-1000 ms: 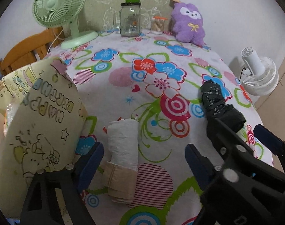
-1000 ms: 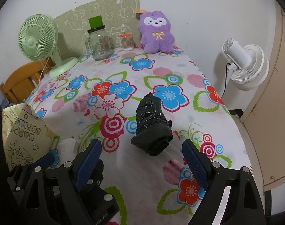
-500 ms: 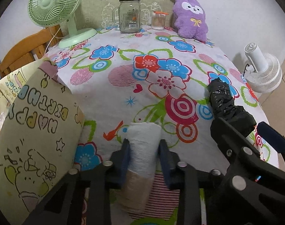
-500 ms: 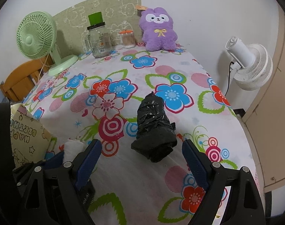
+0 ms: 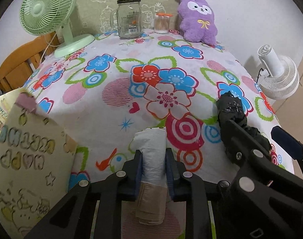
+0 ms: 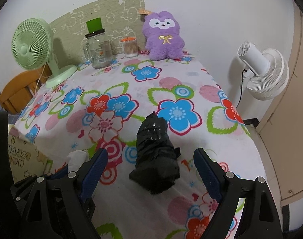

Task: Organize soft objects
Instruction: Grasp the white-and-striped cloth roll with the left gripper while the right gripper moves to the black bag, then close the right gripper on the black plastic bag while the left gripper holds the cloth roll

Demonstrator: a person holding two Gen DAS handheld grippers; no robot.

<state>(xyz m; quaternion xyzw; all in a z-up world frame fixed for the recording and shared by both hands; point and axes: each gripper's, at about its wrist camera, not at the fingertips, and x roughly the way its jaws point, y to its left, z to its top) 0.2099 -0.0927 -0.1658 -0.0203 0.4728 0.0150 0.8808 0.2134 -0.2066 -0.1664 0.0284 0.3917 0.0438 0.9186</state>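
Two grippers over one bench (image 5: 111,119) with a floral cloth, largest things first. Paper gift bag (image 5: 29,169) with cartoon lettering stands at the bench's left edge, near the left gripper. Green desk fan (image 5: 49,14) at far left of the bench, white fan (image 6: 265,73) off the bench to the right by the wall. Purple plush toy (image 6: 163,37) sits upright at the far edge against the wall; just left of it a small swab jar (image 6: 130,47) with an orange lid, then a glass mug jar (image 5: 129,20) with a green cup on top. Black plastic-bag roll (image 6: 156,159) lies on the cloth near the right front, between the right gripper (image 6: 150,171) fingers, which stand wide apart, not touching it. White plastic-bag roll (image 5: 153,153) with a beige paper band lies near the front centre-left; left gripper (image 5: 153,171) has just been closing, and its fingers (image 5: 138,171) are now clamped on both sides of this roll. Whether the roll is off the cloth cannot be told.
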